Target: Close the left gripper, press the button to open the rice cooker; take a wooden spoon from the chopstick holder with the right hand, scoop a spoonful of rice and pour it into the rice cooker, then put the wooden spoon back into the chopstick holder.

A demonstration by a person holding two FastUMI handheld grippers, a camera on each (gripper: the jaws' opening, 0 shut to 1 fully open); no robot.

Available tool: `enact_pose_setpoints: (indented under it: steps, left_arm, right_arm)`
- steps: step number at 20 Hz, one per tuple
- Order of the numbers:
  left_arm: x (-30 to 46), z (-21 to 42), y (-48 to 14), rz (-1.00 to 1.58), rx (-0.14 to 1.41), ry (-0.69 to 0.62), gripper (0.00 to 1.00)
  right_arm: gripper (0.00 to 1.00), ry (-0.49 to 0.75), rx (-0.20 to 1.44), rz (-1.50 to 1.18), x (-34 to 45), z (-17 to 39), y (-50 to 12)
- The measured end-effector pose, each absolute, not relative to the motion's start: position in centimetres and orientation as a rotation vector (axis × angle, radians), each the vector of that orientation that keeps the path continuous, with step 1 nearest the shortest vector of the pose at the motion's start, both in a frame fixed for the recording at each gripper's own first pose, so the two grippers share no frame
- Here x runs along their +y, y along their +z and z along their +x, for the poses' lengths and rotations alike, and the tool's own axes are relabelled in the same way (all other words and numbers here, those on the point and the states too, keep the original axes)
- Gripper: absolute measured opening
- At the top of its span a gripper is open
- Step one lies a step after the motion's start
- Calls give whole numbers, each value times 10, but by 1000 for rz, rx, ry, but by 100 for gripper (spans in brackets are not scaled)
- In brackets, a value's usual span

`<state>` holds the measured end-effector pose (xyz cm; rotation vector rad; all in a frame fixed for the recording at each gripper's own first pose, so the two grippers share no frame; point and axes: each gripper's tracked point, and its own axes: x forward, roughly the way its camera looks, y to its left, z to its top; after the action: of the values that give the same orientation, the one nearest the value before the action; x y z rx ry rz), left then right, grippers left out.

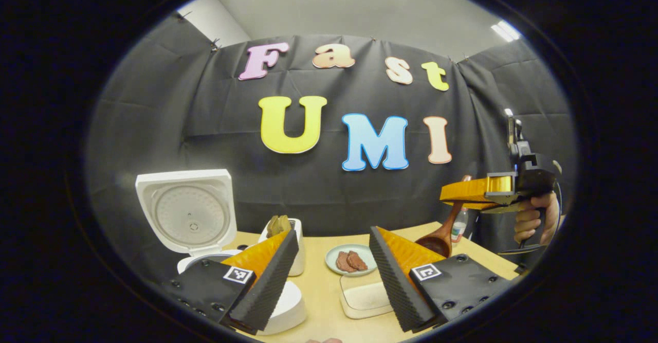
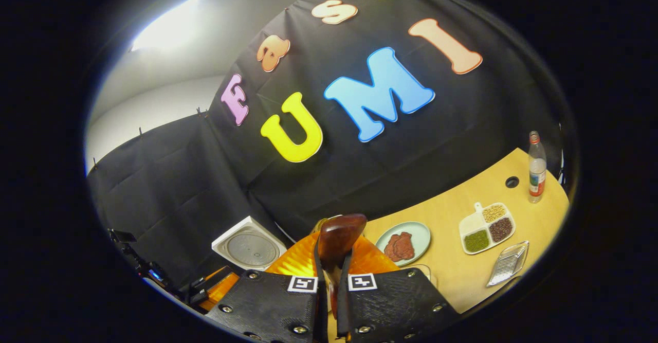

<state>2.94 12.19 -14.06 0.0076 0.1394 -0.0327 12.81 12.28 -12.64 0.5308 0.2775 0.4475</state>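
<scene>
The rice cooker (image 1: 191,219) stands open on the table (image 1: 324,291), lid up; just to its right is the chopstick holder (image 1: 293,245), then a plate of meat (image 1: 352,259). The left gripper (image 1: 331,276) hangs in front of the cooker, jaws wide apart, holding nothing; well off to the cooker's right, a hand (image 1: 532,219) lifts the right gripper (image 2: 330,286), jaws clamped on the wooden spoon (image 2: 336,237), bowl above the table.

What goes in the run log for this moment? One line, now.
cooker: rice cooker lid open | right gripper shut on wooden spoon, lifted | left gripper open, empty
</scene>
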Motion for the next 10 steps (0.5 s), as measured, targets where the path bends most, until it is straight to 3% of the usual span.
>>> enact_pose_setpoints:
  steps: [1,2,3,10]
  left_arm:
    - [116,32,-139,7,137,-39,100]
    - [110,35,-136,7,134,-43,92]
    - [106,37,-133,10,130,-44,100]
    - [95,39,-123,29,126,-38,96]
  right_arm:
    - [7,422,270,525,110,128,-127]
    - [7,395,263,522,96,128,-128]
    - [7,371,257,520,84,128,-128]
    - [7,171,241,506,-5,138,-144]
